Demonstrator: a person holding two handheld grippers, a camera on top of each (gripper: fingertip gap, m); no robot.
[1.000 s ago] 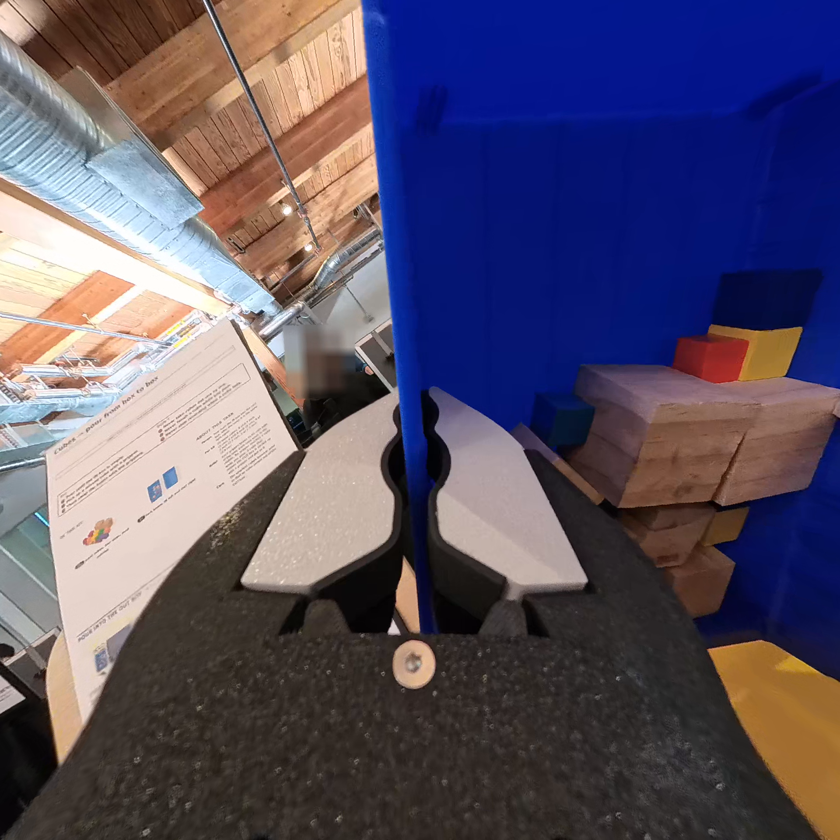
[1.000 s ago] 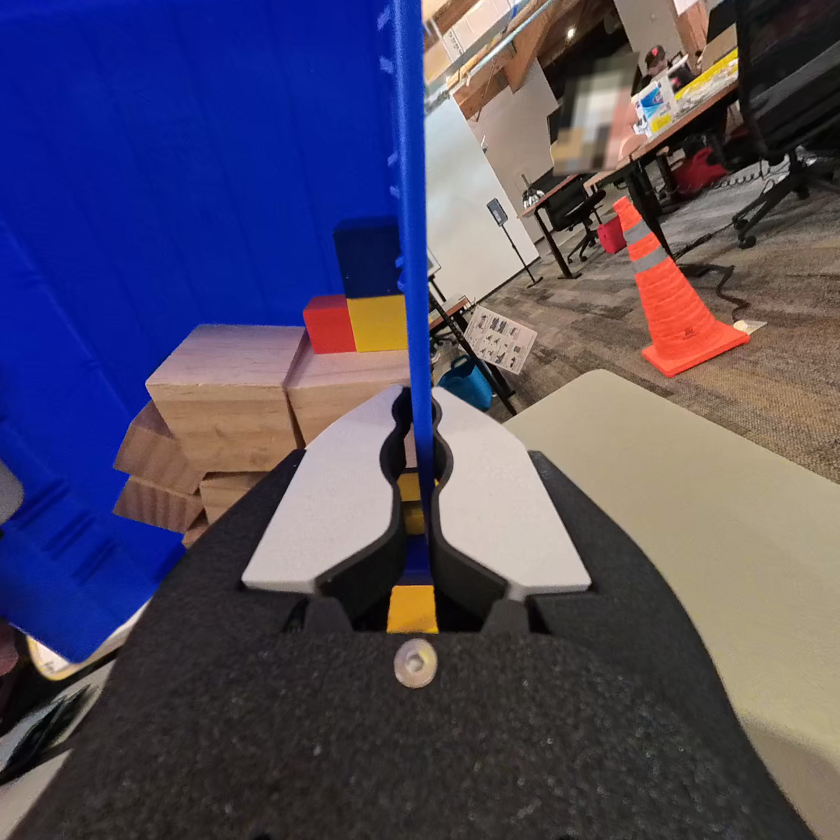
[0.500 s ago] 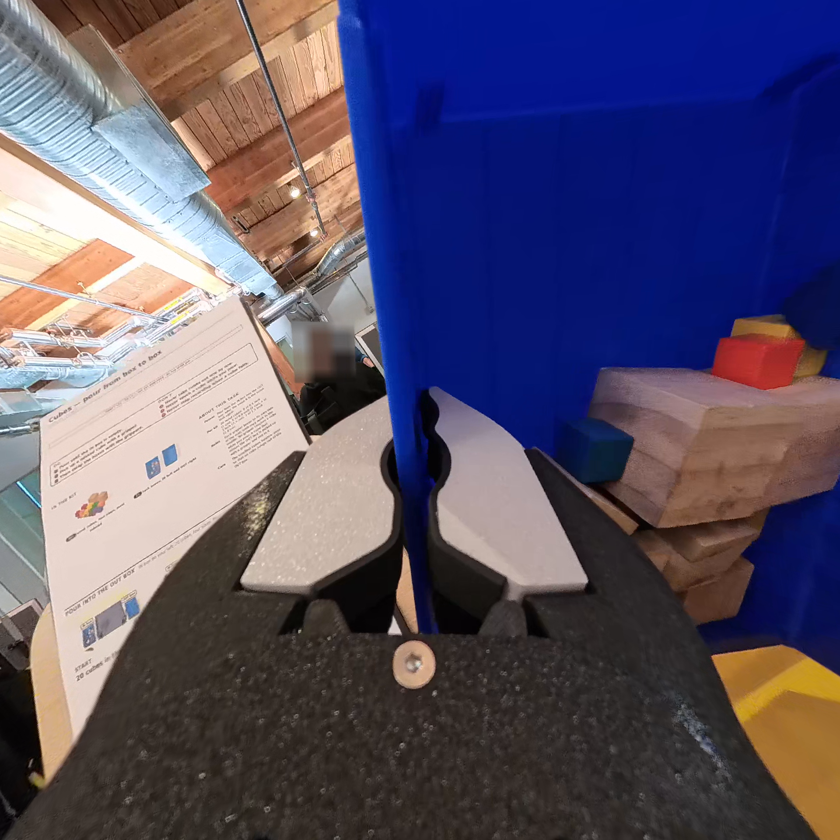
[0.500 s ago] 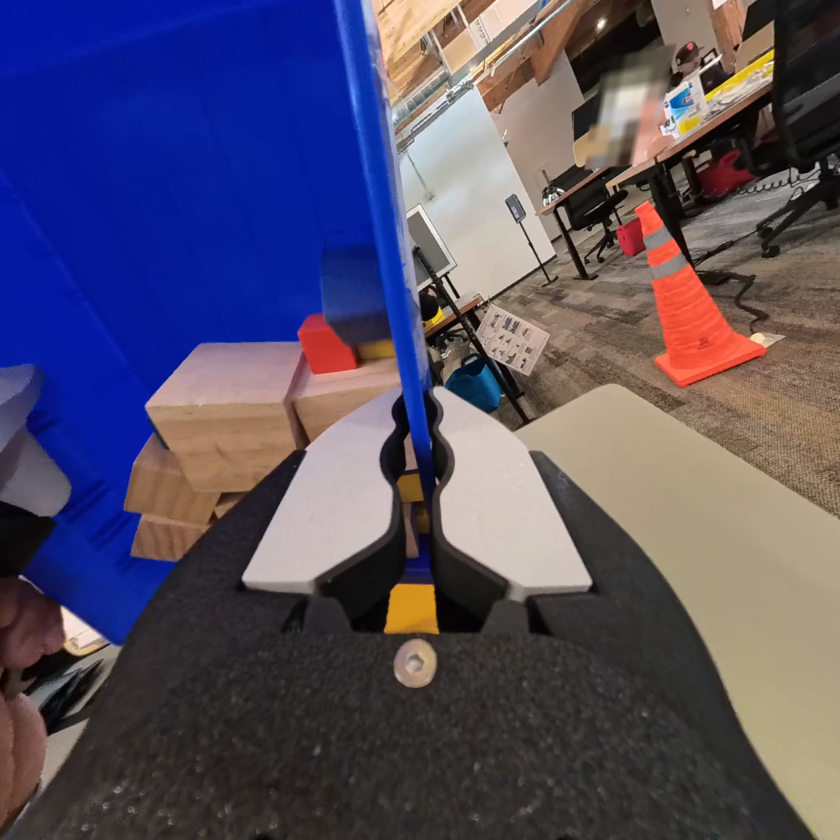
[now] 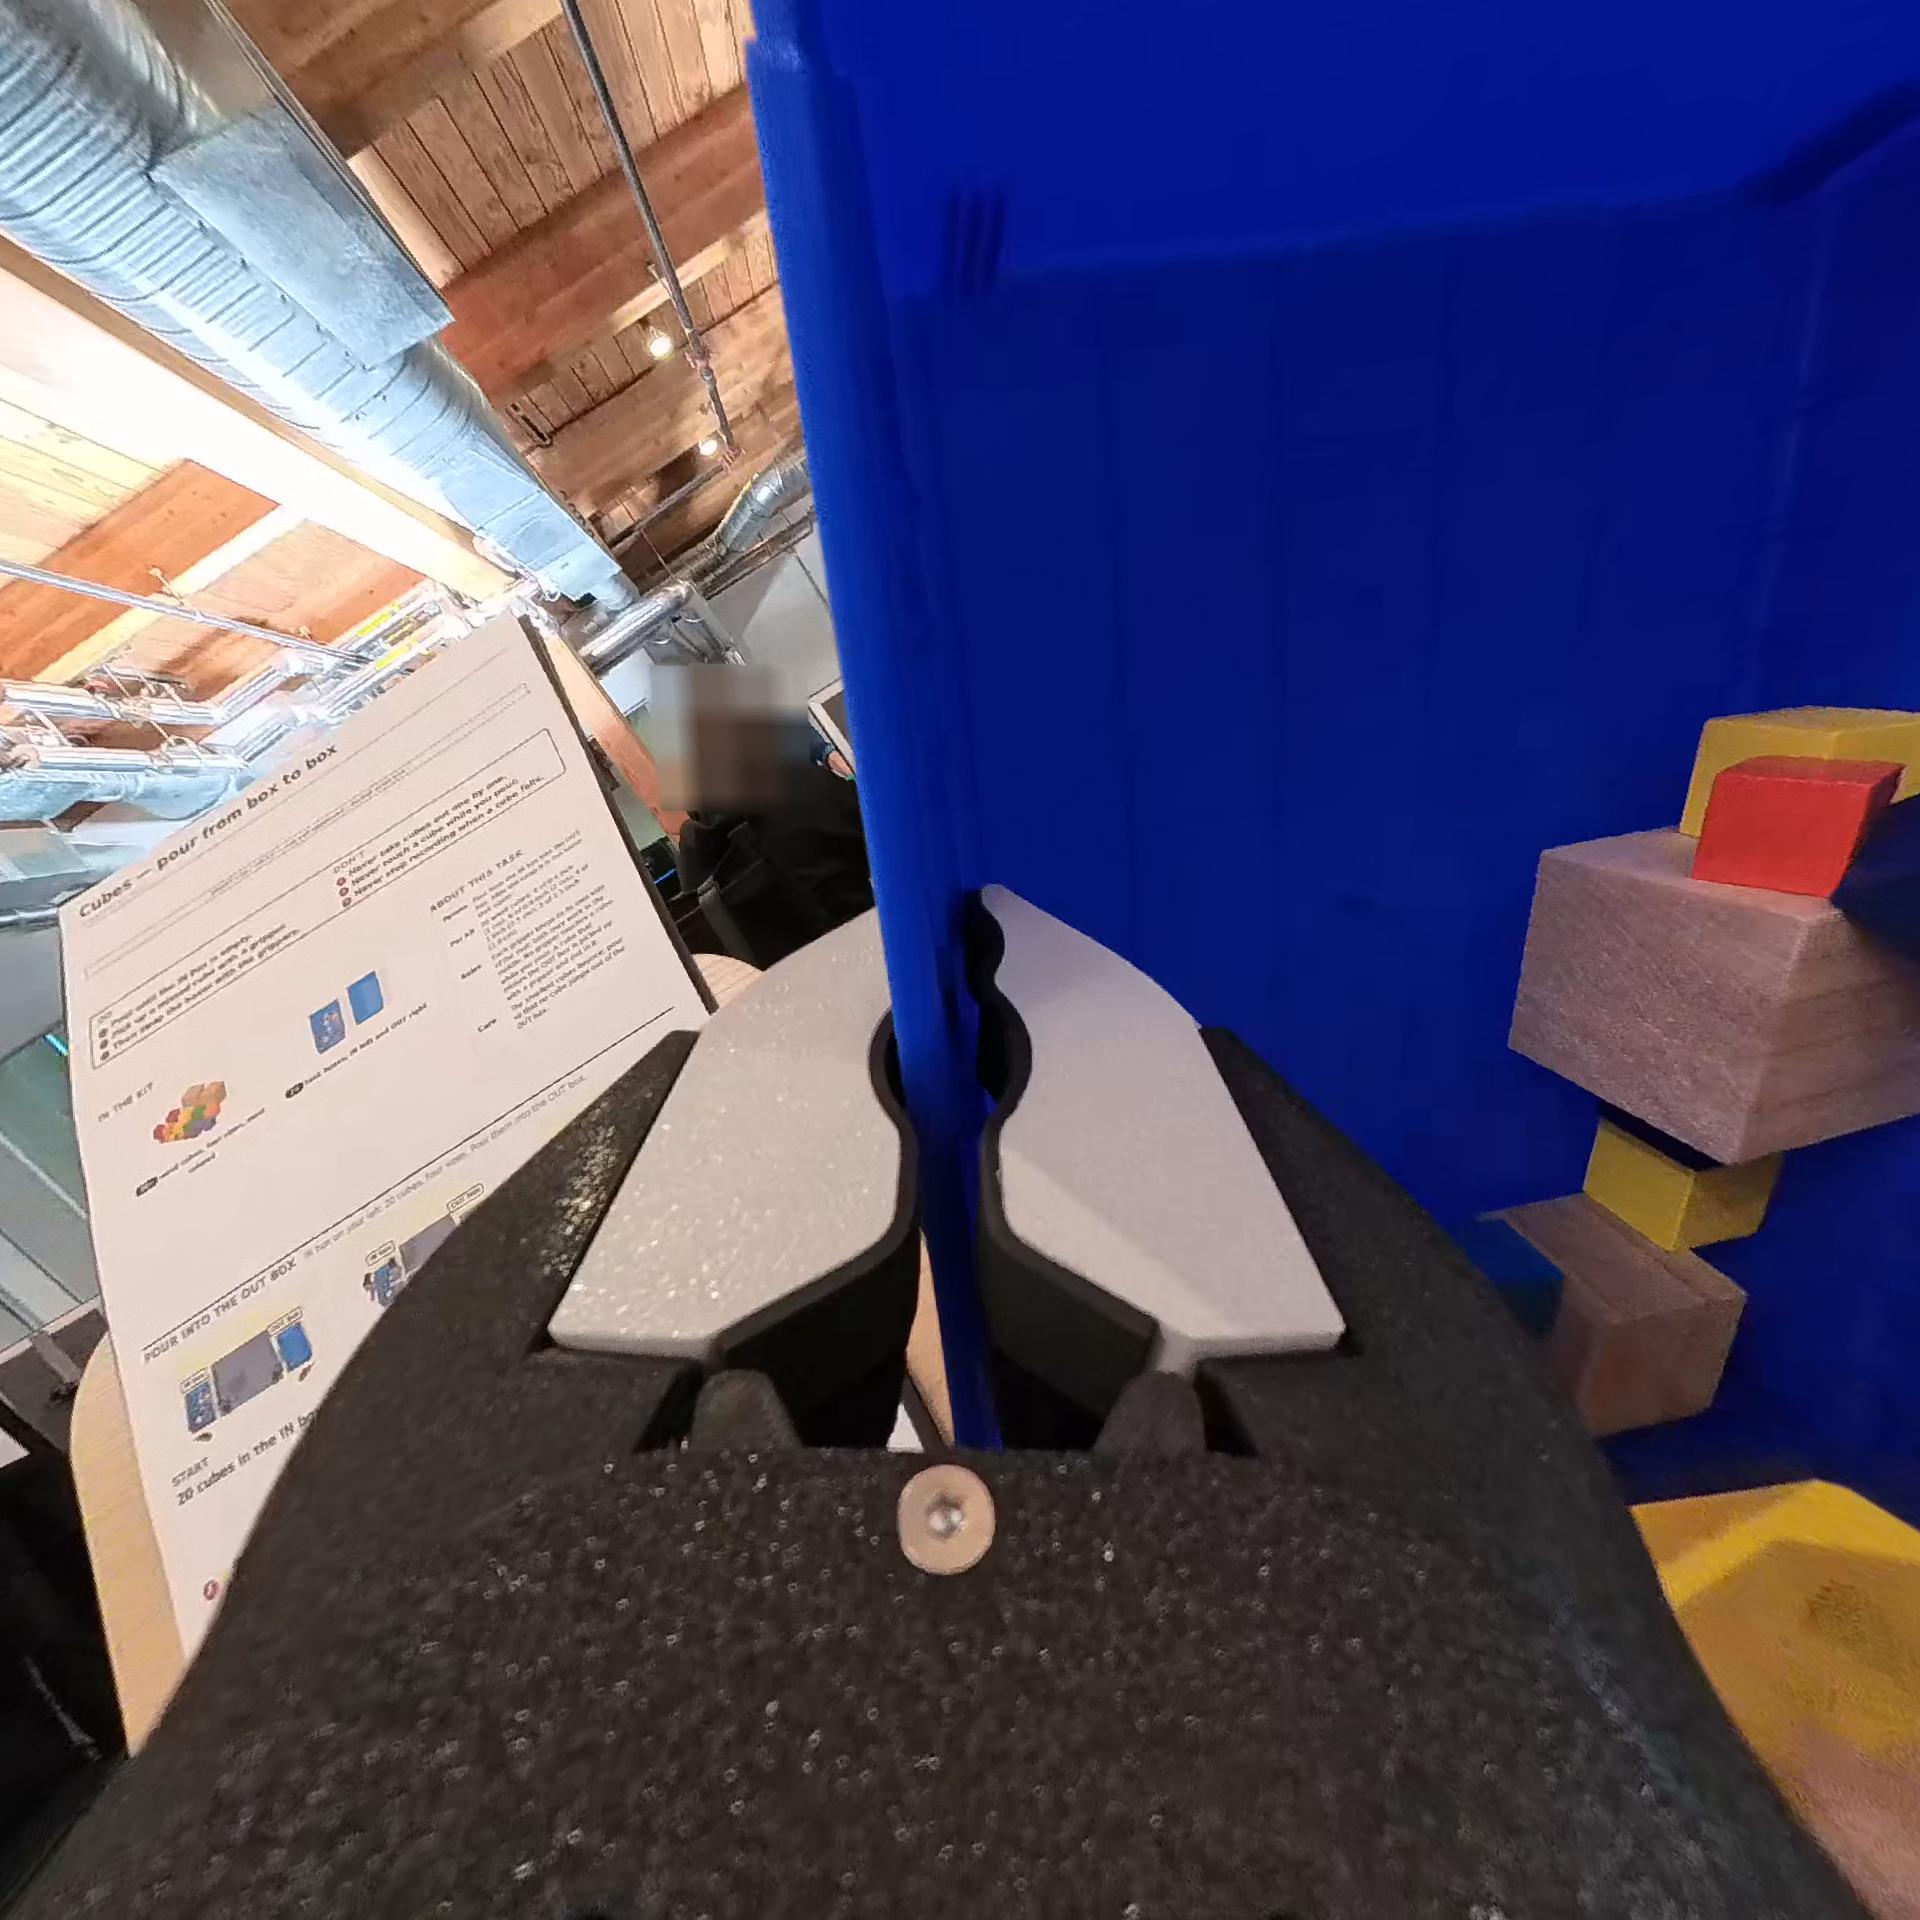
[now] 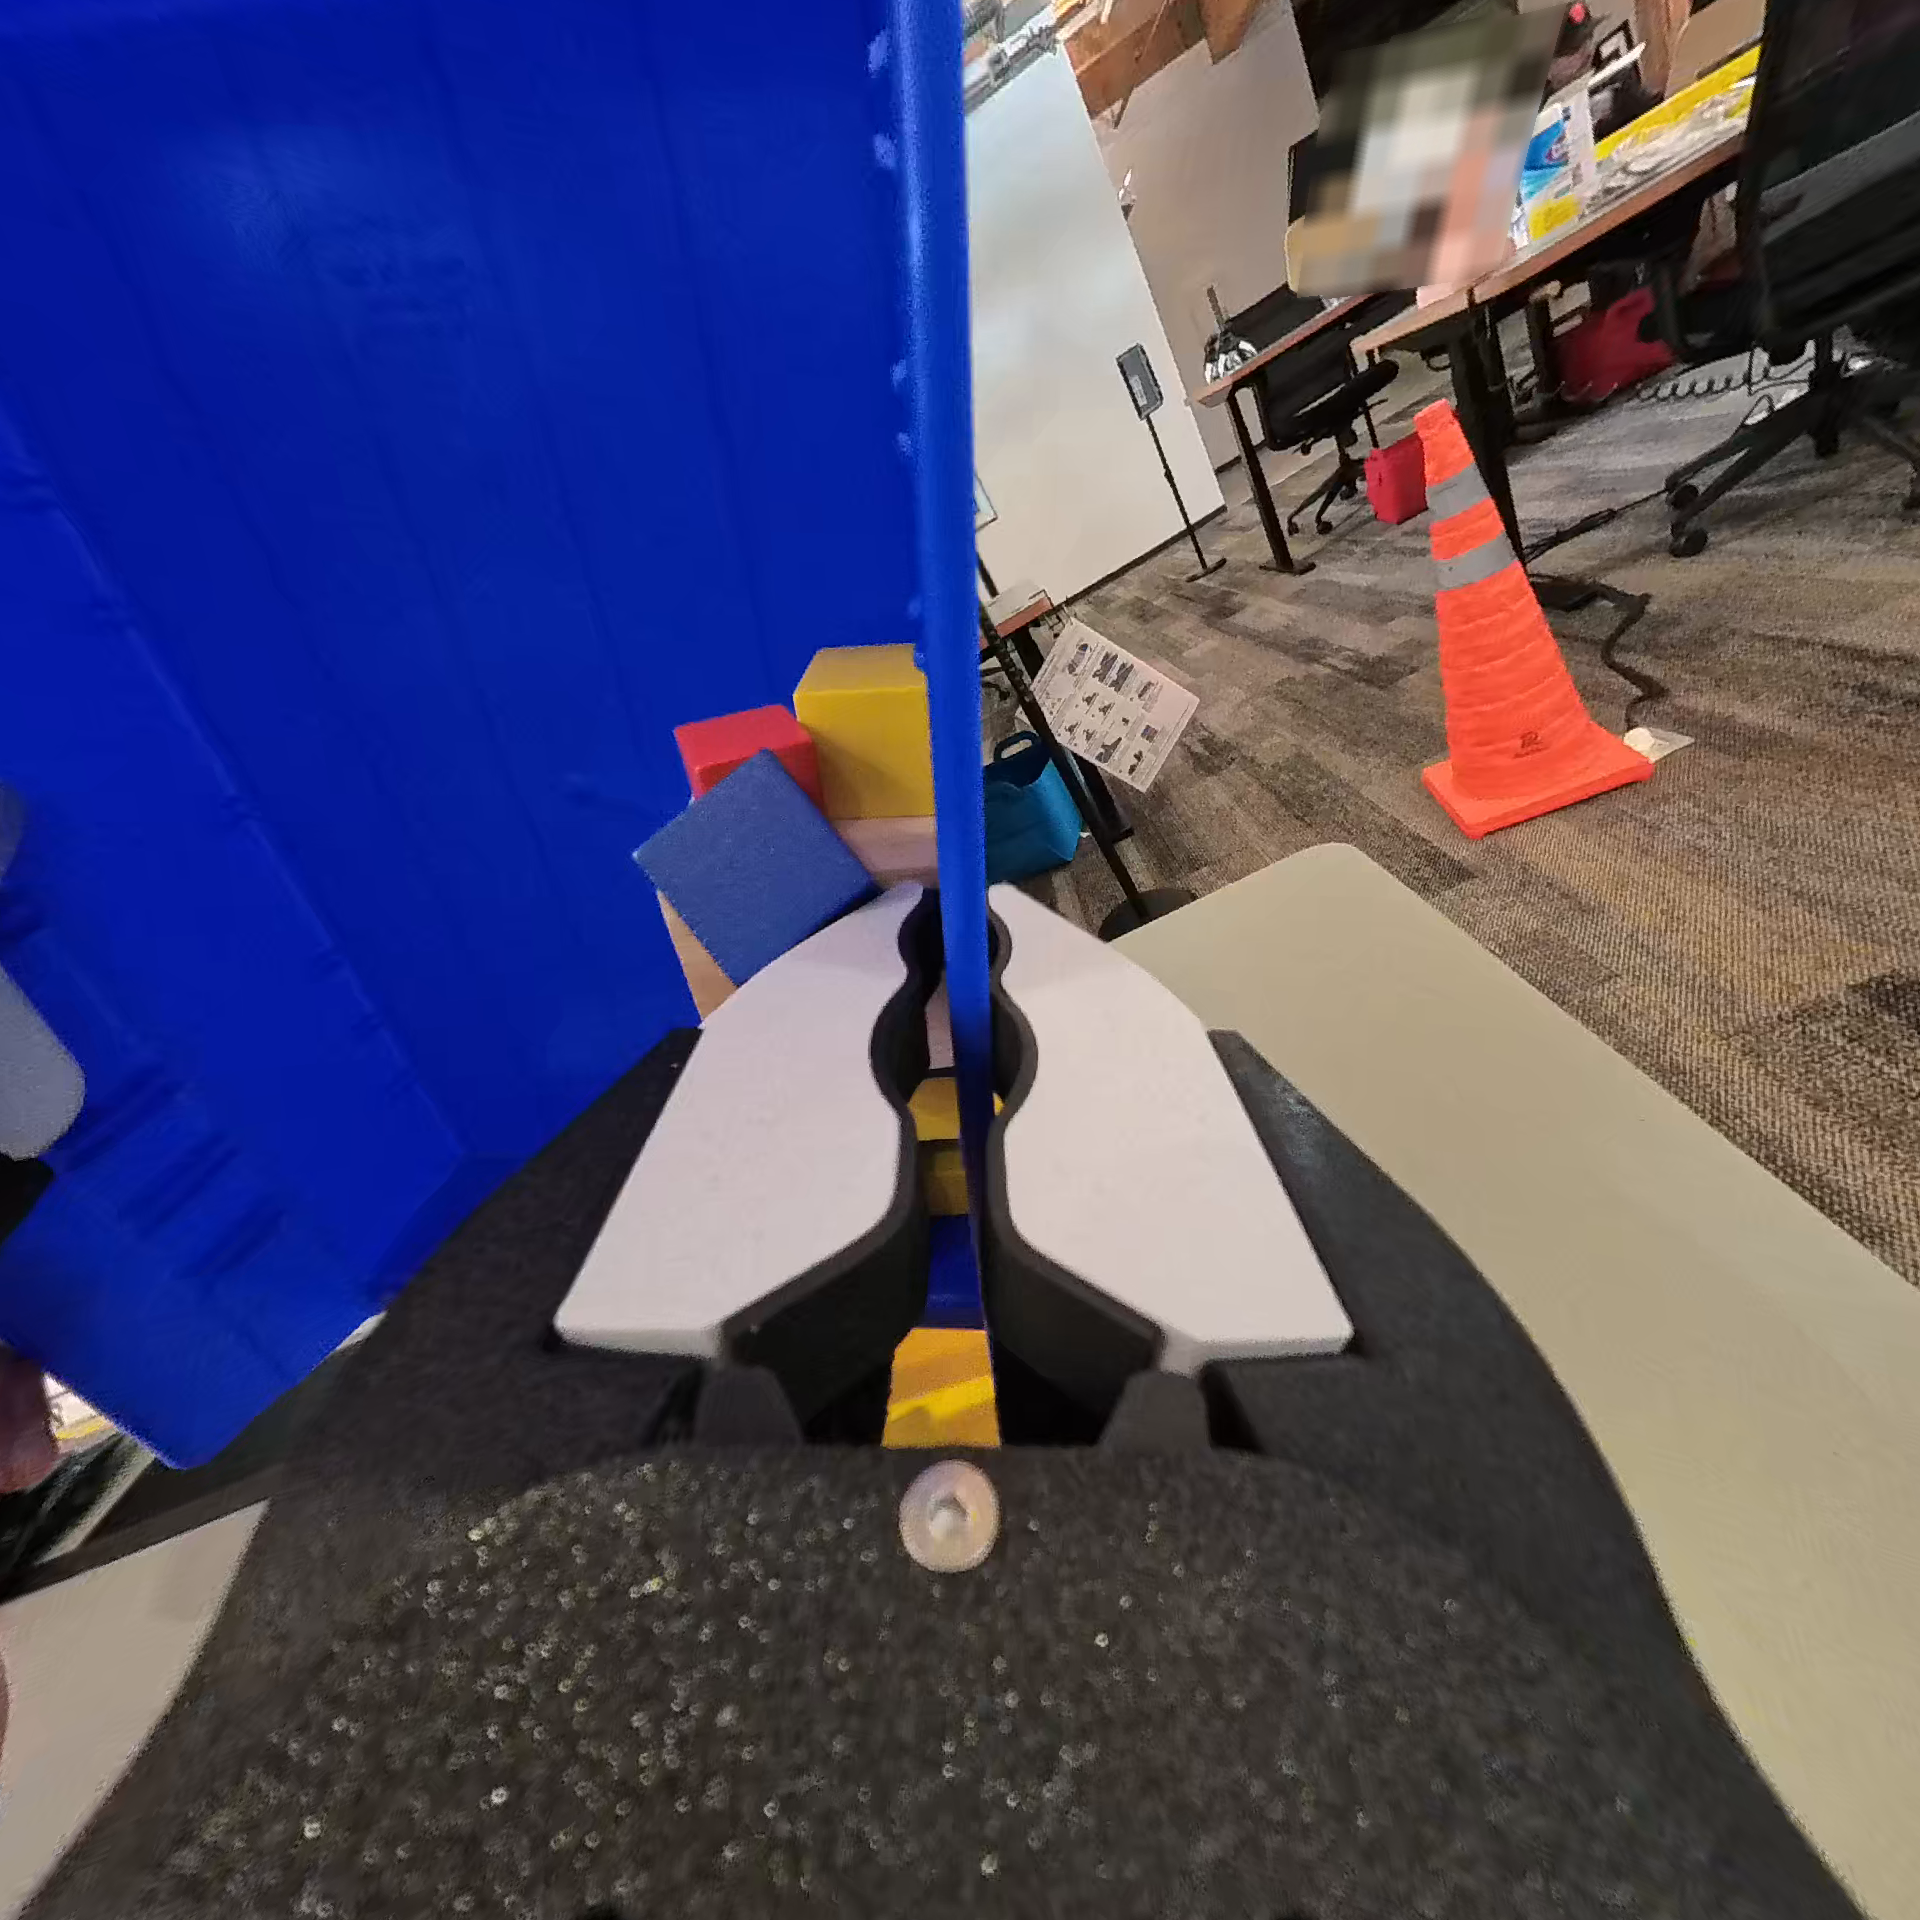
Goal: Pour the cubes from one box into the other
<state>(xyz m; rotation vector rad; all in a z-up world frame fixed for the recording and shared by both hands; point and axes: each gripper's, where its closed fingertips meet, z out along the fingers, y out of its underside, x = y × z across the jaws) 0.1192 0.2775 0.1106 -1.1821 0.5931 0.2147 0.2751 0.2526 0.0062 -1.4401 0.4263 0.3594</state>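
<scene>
A blue box (image 5: pixel 1351 623) is held tilted in the air by both grippers. My left gripper (image 5: pixel 940 914) is shut on one side wall. My right gripper (image 6: pixel 951 914) is shut on the opposite wall (image 6: pixel 940 520). Inside, wooden cubes (image 5: pixel 1704 997) are piled with a red cube (image 5: pixel 1787 836) and yellow cubes (image 5: pixel 1662 1195). In the right wrist view a blue cube (image 6: pixel 753 862) is tumbling in front of a red cube (image 6: pixel 732 743) and a yellow cube (image 6: pixel 862 727). A blurred yellow cube (image 5: pixel 1797 1621) lies close at the lower right of the left wrist view. The other box is not in view.
A printed instruction sheet (image 5: pixel 343 997) stands to the left of the box. A beige table (image 6: pixel 1507 1195) lies below on the right. Beyond it are carpet, an orange traffic cone (image 6: pixel 1496 665), desks and office chairs. A hand edge (image 6: pixel 21 1413) shows at far left.
The box has tilted further. The cube pile has shifted inside it, and the blue cube on top has fallen off and tumbles toward the grippers.
</scene>
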